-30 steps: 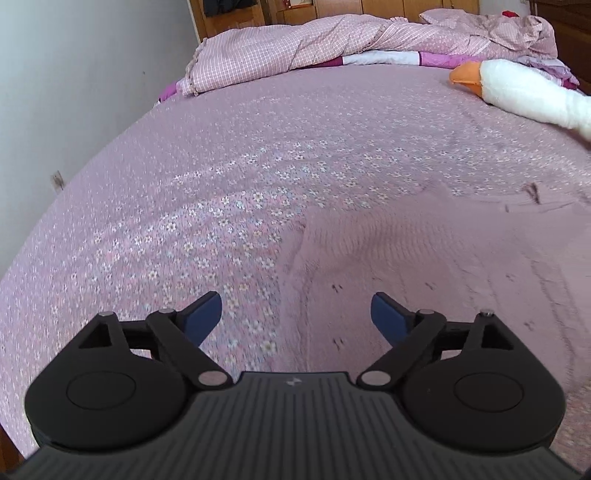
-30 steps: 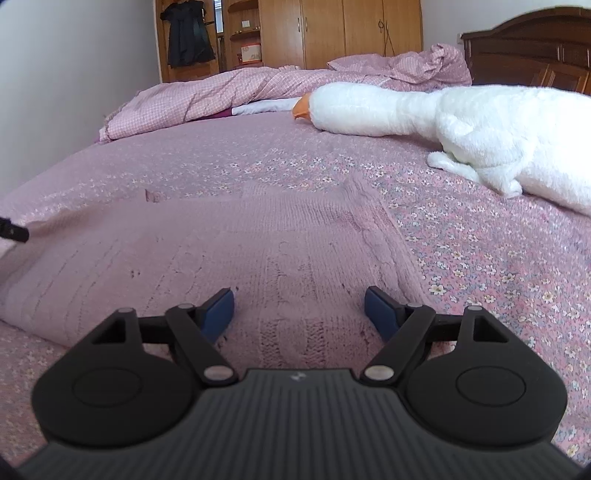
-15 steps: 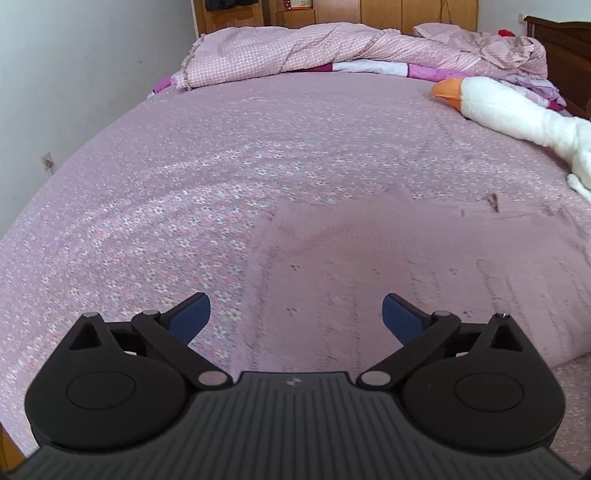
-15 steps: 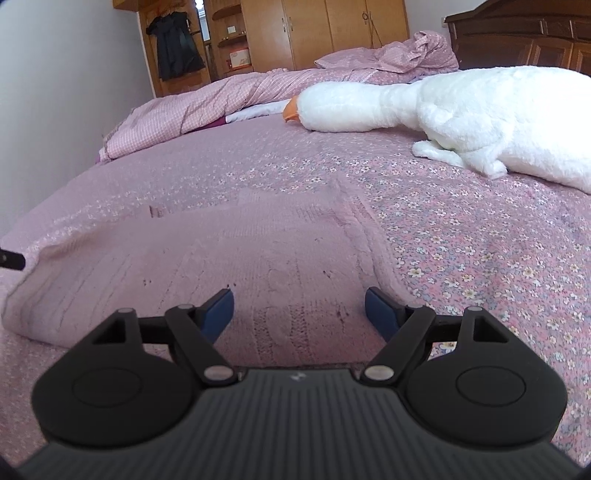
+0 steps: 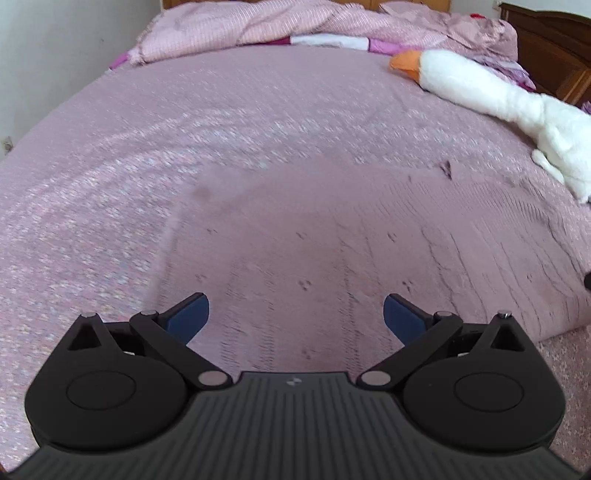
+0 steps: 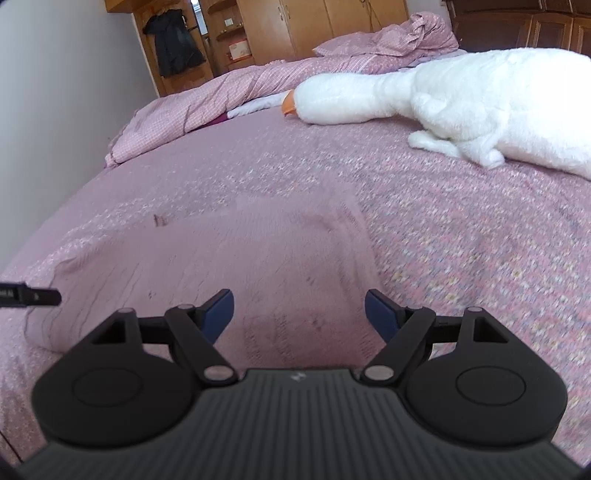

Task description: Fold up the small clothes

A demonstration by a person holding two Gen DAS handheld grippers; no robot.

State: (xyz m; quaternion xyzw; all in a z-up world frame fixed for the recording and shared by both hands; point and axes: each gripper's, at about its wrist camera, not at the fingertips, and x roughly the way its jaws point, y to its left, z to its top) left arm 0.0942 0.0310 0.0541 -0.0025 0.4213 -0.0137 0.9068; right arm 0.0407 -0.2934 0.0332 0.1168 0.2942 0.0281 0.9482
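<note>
Both grippers have drifted over the mauve cable-knit sweater; left gripper and right gripper gape wide, empty. Grabbing bedsheet at 3 o'clock could spoil the fold.

A knitted sweater lies spread flat on the near part of a bed, with both grippers just above its near edge: the left gripper over its left part, the right gripper over its right part. Beyond the sweater to the right lies a stuffed goose, its beak toward the far end. A bunched quilt lies across the far end of the bed, with a wardrobe behind it.
</note>
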